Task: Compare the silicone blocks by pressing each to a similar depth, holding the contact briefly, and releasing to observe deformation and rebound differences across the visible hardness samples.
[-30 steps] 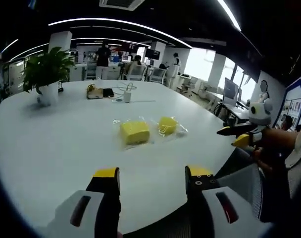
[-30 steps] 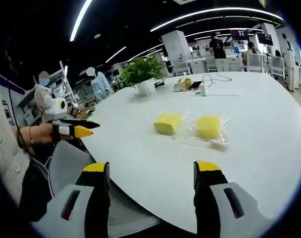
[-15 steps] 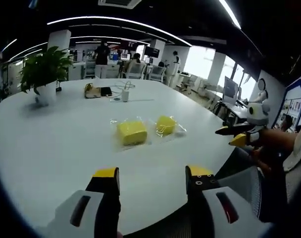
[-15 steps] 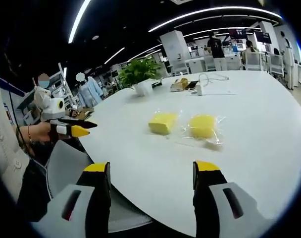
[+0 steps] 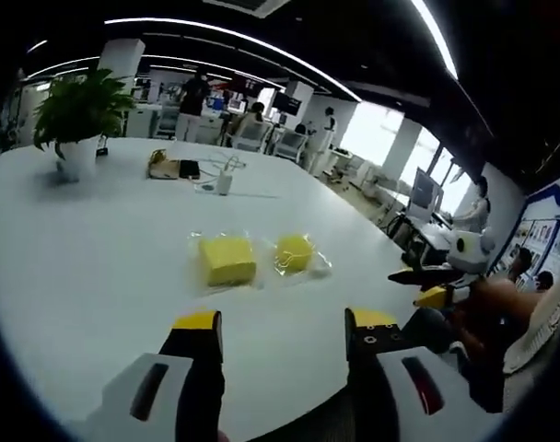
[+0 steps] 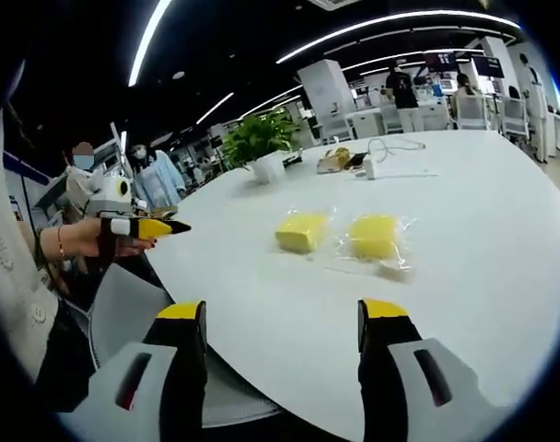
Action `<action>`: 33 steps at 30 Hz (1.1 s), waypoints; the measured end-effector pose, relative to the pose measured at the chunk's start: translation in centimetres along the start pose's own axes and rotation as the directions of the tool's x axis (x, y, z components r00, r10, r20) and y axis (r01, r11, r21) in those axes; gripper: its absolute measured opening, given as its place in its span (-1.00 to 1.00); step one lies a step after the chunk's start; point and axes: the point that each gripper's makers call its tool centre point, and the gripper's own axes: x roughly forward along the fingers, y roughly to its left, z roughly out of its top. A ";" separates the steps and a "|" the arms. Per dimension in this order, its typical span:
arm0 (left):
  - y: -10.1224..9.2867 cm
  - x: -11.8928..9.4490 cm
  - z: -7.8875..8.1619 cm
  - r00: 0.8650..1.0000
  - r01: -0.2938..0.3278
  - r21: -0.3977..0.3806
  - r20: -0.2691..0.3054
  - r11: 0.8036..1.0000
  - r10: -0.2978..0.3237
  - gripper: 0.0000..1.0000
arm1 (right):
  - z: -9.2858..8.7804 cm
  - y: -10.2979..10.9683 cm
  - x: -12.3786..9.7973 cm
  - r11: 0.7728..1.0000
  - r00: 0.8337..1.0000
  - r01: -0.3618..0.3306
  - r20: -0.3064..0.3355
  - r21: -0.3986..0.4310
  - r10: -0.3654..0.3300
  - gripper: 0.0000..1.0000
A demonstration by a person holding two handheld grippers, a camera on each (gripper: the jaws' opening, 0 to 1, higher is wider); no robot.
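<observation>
Yellow silicone blocks (image 5: pixel 227 260) lie well beyond the gaping left hand-held gripper (image 5: pixel 285 333).

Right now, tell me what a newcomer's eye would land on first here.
Two bright yellow silicone blocks in clear wrappers lie side by side, apart, mid-way across the big white table. Both grippers hover open at the table's near edge. A potted plant stands at the far side.

Both yellow silicone blocks (image 5: pixel 227 261) (image 5: pixel 296 251) sat in crinkled clear wrap that blurred their edges. The clutter by the white cable (image 5: pixel 227 172) was too small to identify. The right gripper (image 5: pixel 425 286) appeared small at the left gripper view's edge, its jaw gap unreadable.
</observation>
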 end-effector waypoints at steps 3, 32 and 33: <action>-0.2 1.0 0.9 1.000 0.013 -0.008 0.008 1.000 -0.013 0.05 | -0.1 -0.3 0.0 1.000 1.000 -0.007 0.000 0.005 0.007 0.24; -0.5 12.8 4.1 0.996 0.083 -0.100 -0.021 0.991 -0.086 0.03 | 0.5 -3.1 0.7 0.999 0.999 -0.034 -0.019 0.033 0.034 0.21; -0.4 13.4 4.2 0.996 0.084 -0.105 -0.020 0.991 -0.087 0.03 | 0.5 -3.2 0.7 0.999 0.999 -0.033 -0.022 0.034 0.034 0.21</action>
